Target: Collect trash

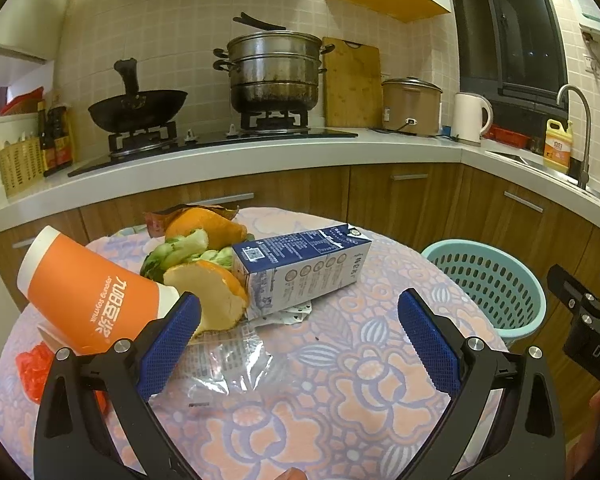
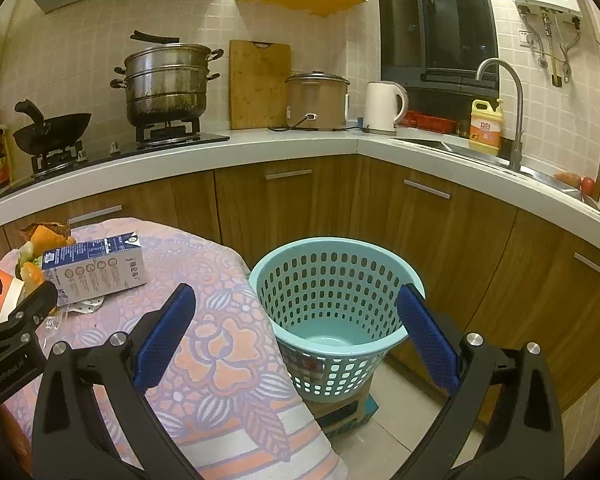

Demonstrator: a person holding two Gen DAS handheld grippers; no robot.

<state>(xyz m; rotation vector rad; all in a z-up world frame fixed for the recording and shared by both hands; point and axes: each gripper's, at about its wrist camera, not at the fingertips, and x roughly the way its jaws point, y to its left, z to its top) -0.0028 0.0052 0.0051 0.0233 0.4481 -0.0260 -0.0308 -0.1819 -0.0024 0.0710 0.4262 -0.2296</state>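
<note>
Teal laundry-style basket [image 2: 332, 300] is seen empty; nothing is collected yet. Milk carton [image 1: 300, 268], orange cup [image 1: 88, 296], peels [image 1: 216, 296] and wrapper [image 1: 228, 360] are left on the table [image 1: 340, 400]. Left gripper [image 1: 300, 332] and right gripper [image 2: 296, 328] are held wide apart, gripping nothing.

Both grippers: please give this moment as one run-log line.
left gripper: open, over table | right gripper: open, before basket | basket: empty | carton: on table

right gripper [image 2: 296, 320] gapes wide above the teal basket [image 2: 336, 344] beside the table [image 2: 228, 344].
</note>
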